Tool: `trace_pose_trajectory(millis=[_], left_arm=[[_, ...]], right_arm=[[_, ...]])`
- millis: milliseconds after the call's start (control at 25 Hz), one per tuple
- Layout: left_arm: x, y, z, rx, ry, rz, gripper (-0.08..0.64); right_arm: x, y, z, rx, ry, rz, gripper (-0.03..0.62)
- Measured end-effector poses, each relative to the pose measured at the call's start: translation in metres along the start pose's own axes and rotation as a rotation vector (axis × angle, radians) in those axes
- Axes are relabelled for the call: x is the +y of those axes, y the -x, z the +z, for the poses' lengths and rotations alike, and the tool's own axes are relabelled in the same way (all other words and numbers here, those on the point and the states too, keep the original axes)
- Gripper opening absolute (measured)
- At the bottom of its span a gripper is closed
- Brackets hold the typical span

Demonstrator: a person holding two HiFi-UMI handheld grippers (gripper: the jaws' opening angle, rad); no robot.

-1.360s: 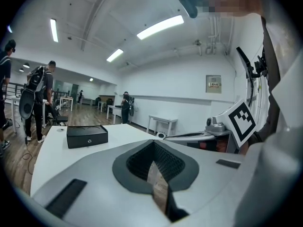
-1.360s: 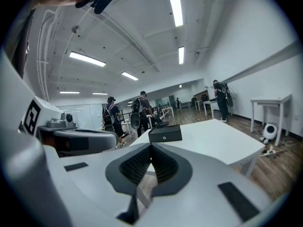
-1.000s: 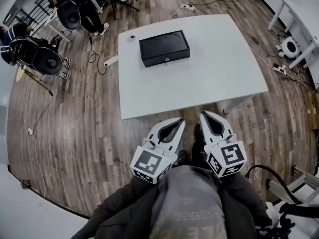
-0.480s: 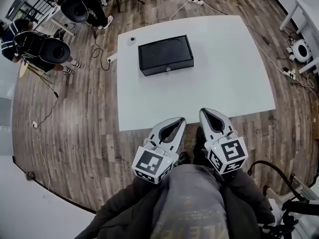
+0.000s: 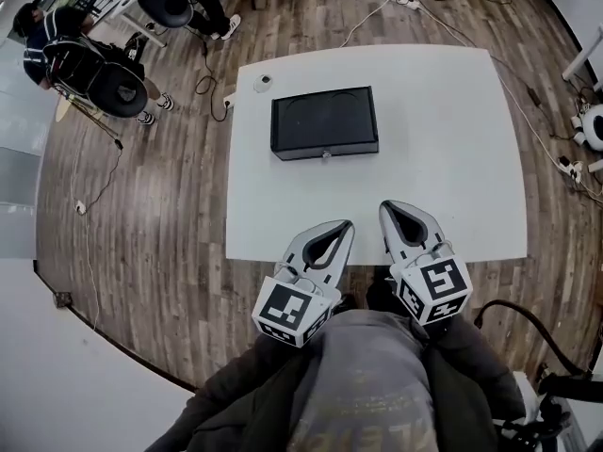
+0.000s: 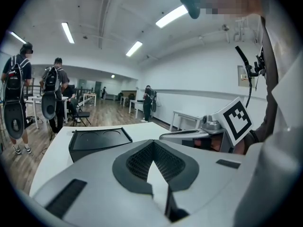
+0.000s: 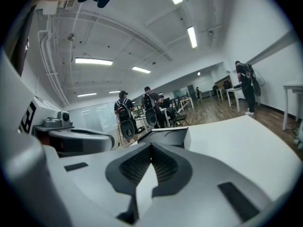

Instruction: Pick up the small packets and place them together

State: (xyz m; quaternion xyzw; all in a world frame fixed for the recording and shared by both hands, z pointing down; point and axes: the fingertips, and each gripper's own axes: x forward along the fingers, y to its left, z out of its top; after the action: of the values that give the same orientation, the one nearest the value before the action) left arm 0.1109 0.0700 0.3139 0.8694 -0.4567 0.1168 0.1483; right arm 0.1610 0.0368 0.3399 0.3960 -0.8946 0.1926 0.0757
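The flat black rectangular box is now brought nearer on the white square table; no small packets are seen anywhere. The grey left gripper and grey right gripper are held clenched and empty over the near edge, so the 1st pick is judged not yet begun.

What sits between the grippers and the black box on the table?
Head view: only bare white table between the left gripper, the right gripper and the black box.
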Motion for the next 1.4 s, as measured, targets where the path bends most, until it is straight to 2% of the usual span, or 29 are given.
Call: trace_pose_trajectory(millis=[400,600,840,1080,1200,1400], left_arm=[[0.031,-0.010,0.008,0.013,0.008,0.130,0.003],[0.050,-0.004,-0.002,0.025,0.037,0.160,0.003],[0.086,-0.005,0.007,-0.009,0.039,0.109,0.003],[0.125,0.011,0.024,-0.037,0.049,0.069,0.003],[0.152,0.013,0.027,-0.055,0.046,0.064,0.003],[0.181,0.025,0.021,-0.077,0.056,0.023,0.003]], right_arm=[[-0.009,-0.043,0.008,0.012,-0.014,0.115,0.005],[0.000,-0.063,-0.001,0.040,-0.014,0.140,0.005],[0.006,-0.092,0.013,0.033,0.011,0.082,0.005],[0.032,-0.118,0.032,0.045,0.032,0.040,0.005],[0.041,-0.139,0.034,0.055,0.052,0.032,0.005],[0.054,-0.161,0.031,0.056,0.066,-0.029,0.005]])
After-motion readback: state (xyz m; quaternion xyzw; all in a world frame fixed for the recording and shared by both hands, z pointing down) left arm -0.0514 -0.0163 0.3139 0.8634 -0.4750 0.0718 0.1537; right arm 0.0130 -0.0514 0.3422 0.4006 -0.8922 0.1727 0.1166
